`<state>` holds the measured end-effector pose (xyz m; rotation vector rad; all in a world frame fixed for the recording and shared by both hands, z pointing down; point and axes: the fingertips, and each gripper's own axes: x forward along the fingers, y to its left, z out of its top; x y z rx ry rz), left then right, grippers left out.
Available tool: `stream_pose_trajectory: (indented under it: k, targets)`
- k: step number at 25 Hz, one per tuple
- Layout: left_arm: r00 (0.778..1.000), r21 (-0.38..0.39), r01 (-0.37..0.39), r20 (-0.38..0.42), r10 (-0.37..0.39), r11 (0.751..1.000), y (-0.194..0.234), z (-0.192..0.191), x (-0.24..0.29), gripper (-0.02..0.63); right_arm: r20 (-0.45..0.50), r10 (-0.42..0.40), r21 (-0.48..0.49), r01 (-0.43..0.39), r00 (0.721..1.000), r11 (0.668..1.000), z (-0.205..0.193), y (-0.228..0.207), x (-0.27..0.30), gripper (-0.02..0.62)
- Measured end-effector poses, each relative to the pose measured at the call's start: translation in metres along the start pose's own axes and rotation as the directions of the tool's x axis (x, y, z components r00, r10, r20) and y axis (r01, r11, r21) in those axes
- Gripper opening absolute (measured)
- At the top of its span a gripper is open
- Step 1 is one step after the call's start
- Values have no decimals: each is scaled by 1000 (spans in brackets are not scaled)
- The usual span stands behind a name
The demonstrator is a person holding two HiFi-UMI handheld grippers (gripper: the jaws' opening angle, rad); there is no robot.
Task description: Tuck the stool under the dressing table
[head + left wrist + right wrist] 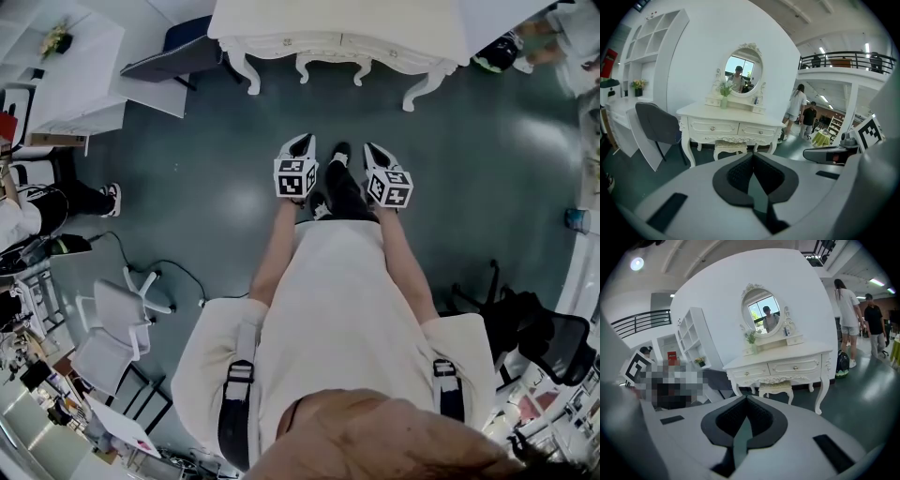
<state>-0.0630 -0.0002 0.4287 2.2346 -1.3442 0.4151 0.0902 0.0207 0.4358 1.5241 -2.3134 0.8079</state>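
The left gripper (300, 142) and right gripper (371, 148) are hovering side by side, jaws closed on nothing, pointing at the far desk (733, 123), where the stool (730, 147) is sitting tucked between its legs.

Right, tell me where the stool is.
Left gripper view, left of centre: the stool stands under the dressing table, between its front legs.

White T-shirt (337, 309), black shoulder straps (239, 398) — black trousers (349, 192)
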Motion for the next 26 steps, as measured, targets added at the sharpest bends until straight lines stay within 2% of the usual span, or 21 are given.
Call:
stream_pose_trajectory:
  k: [26]
  targets:
    - [1000, 0, 16, -5, -16, 1000, 0, 1, 3, 14, -19, 33, -34, -34, 999, 999, -1, 14, 9, 43]
